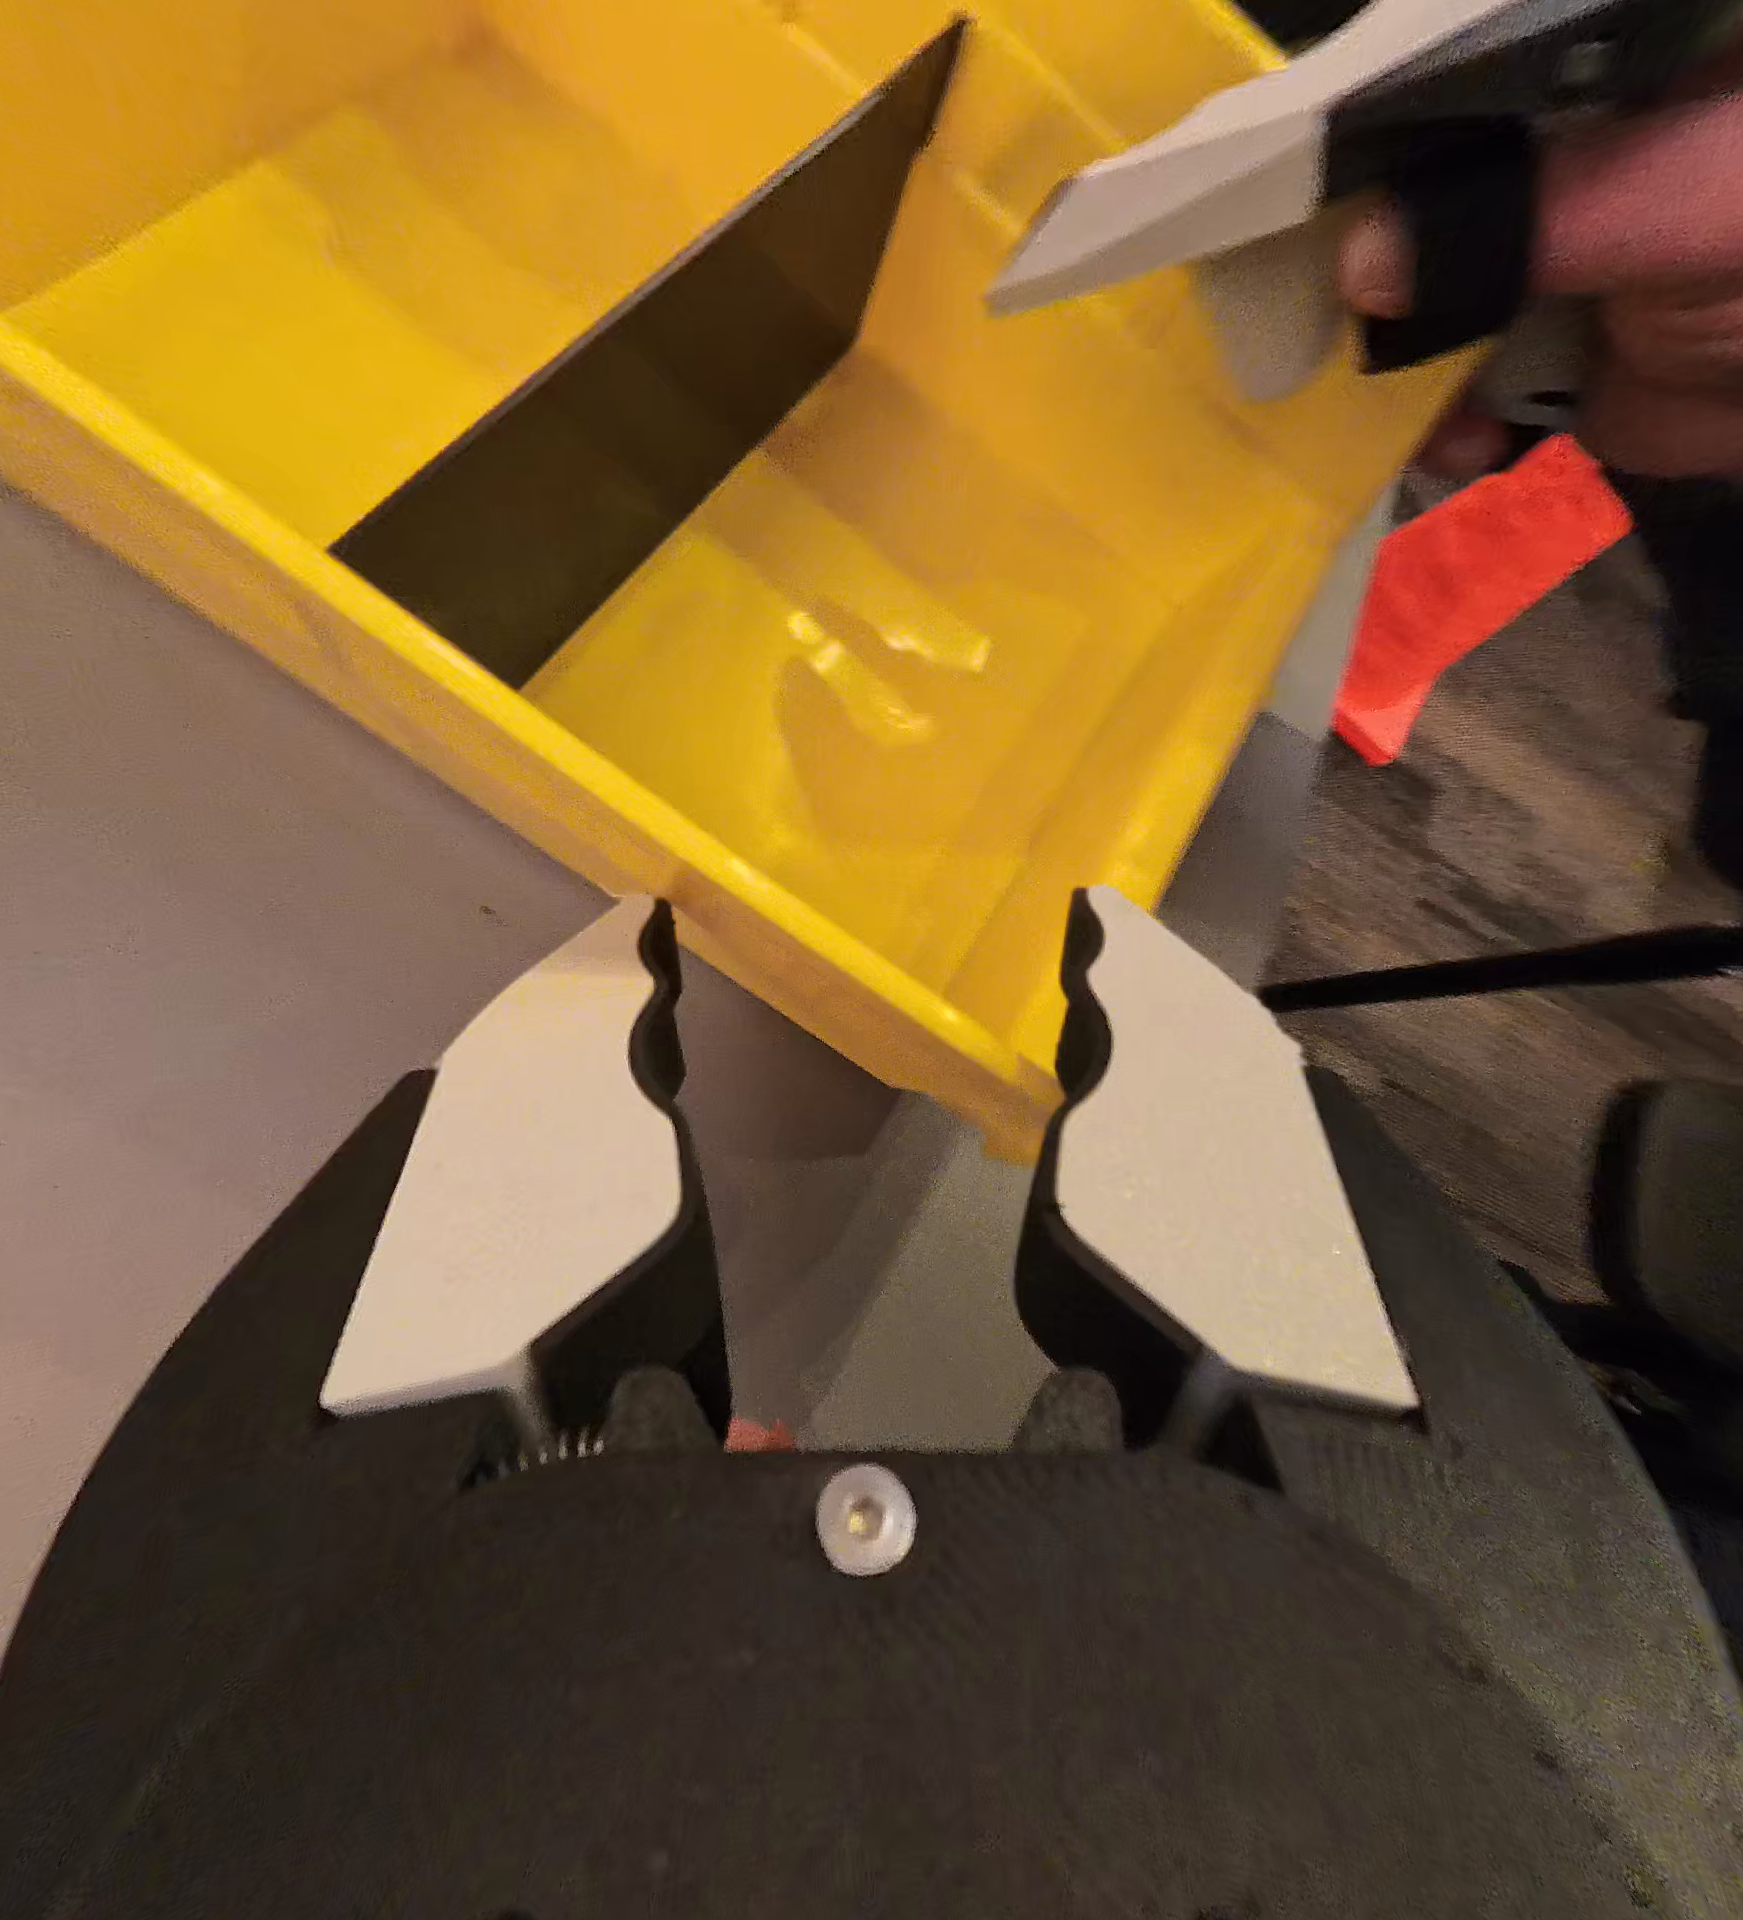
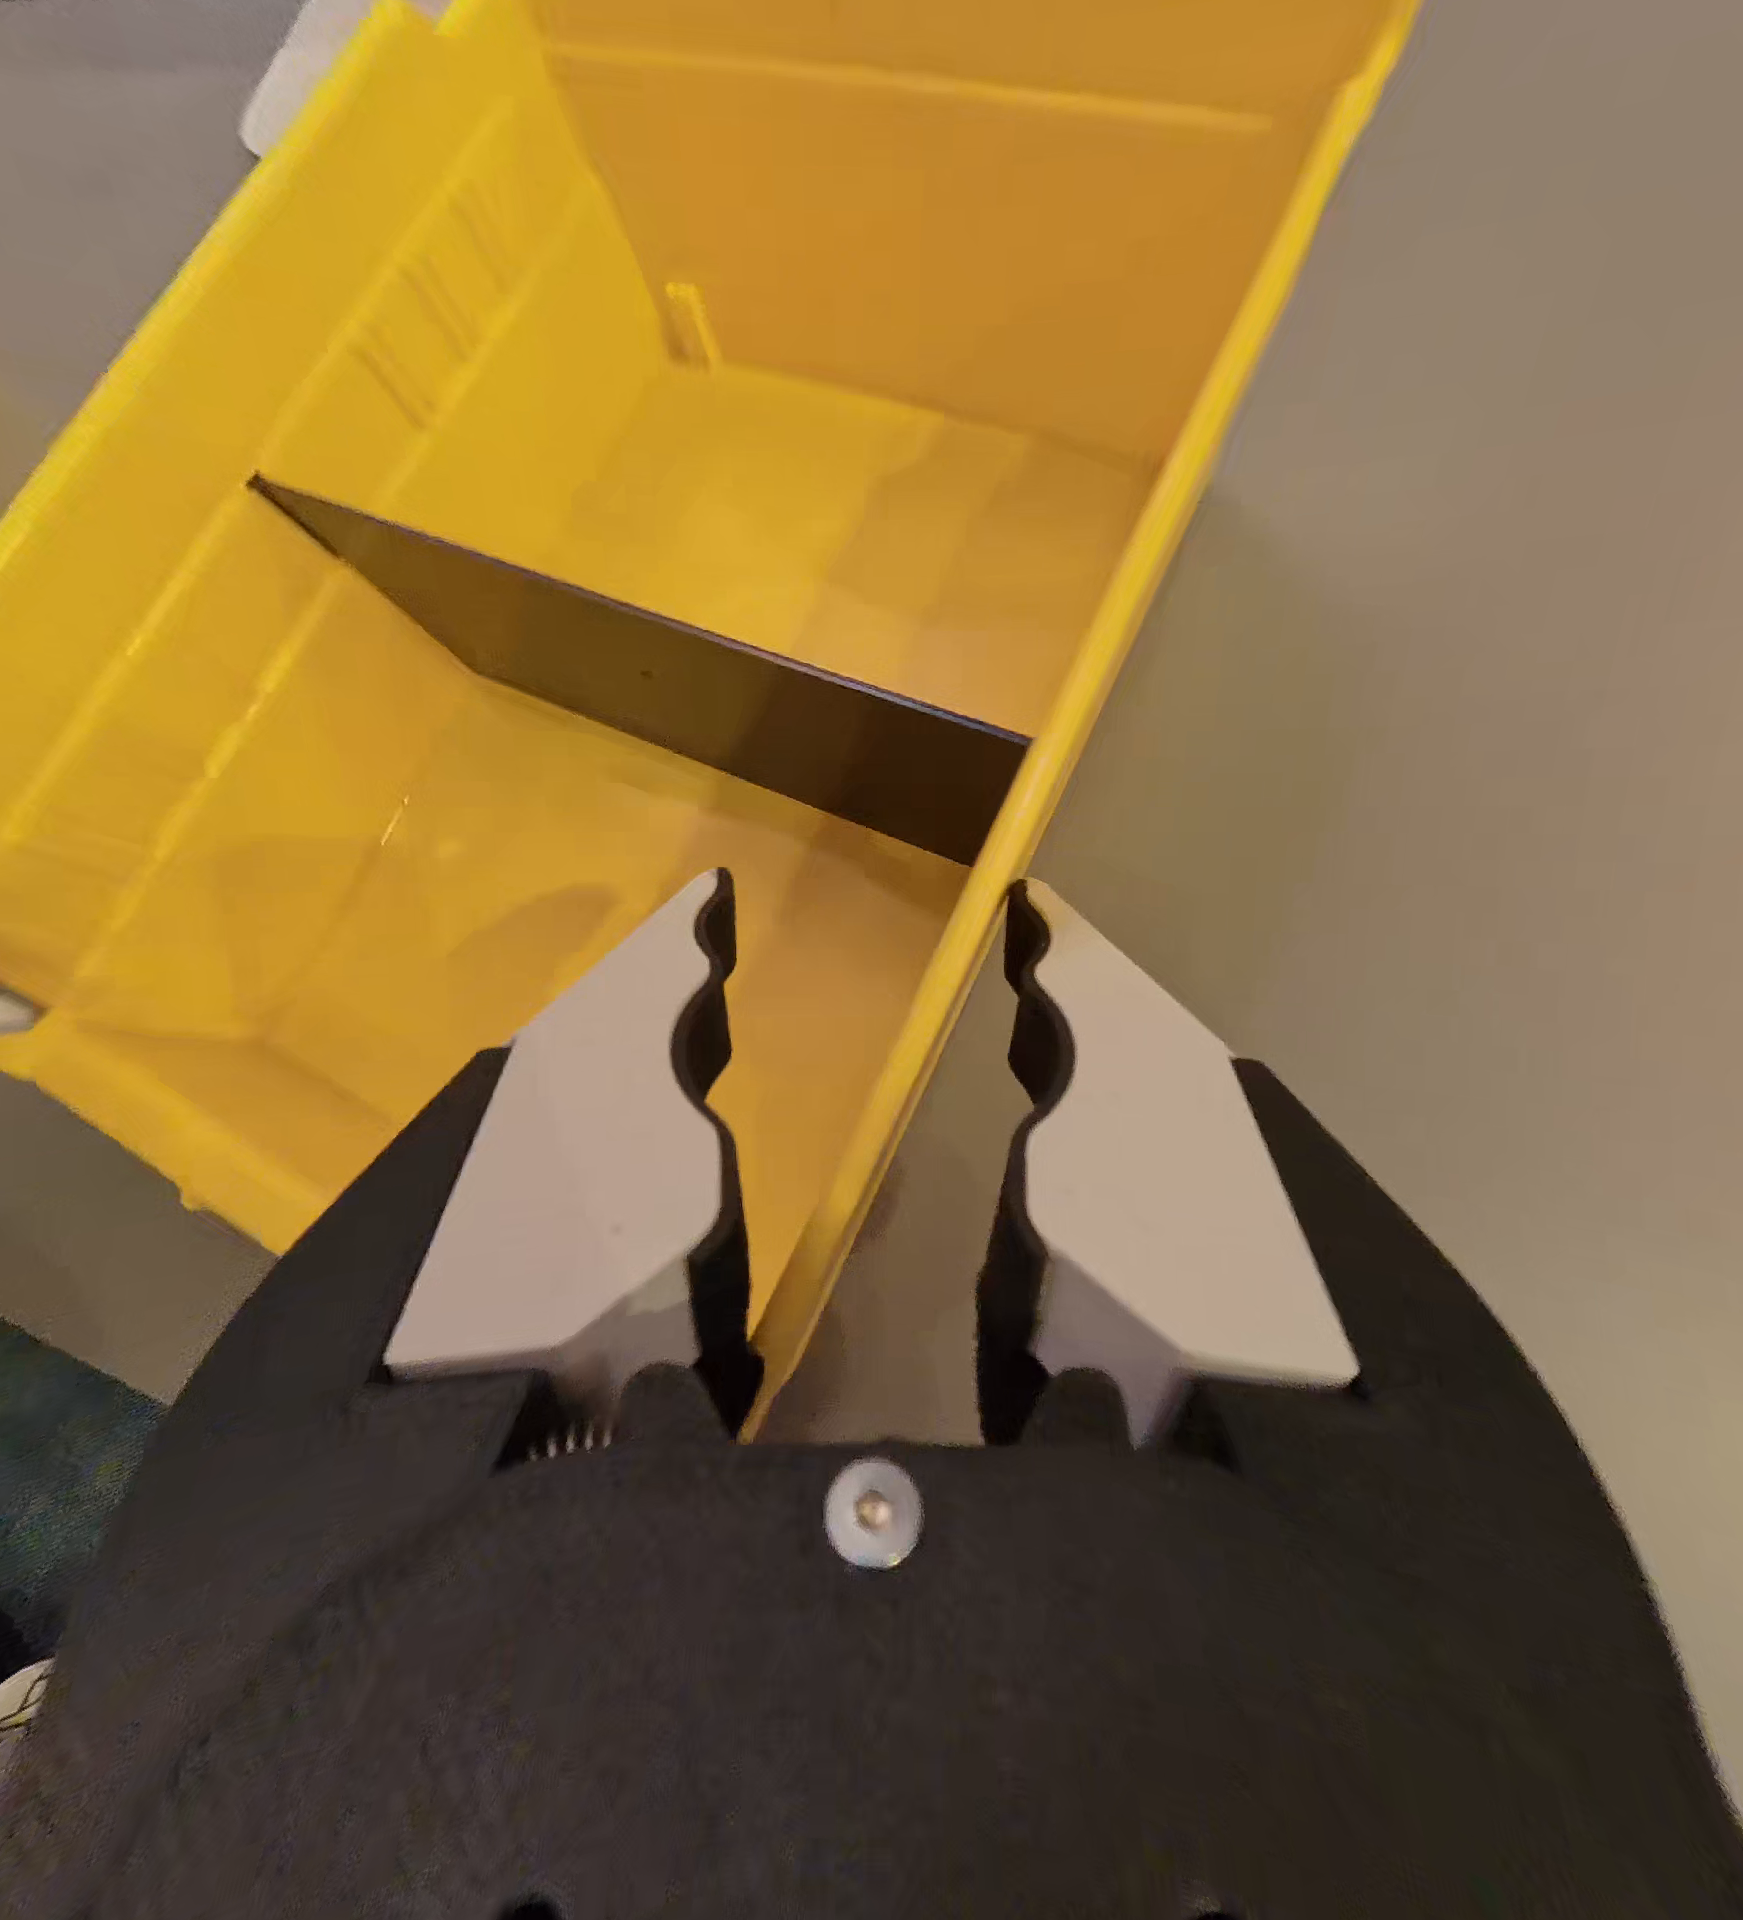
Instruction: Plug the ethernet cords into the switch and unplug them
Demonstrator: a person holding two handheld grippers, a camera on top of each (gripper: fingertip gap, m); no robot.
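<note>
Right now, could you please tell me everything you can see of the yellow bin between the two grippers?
The yellow bin is an open-topped rectangular tub of glossy, moulded-looking plastic with ribbed inner walls. A thin black divider stands across it, making two compartments; both look empty. It sits on a pale grey table, one corner near the table edge. The right gripper straddles one side wall, jaws open, one finger inside. The left gripper is open at a corner rim; contact is unclear.

Both grippers' jaws apart
</note>
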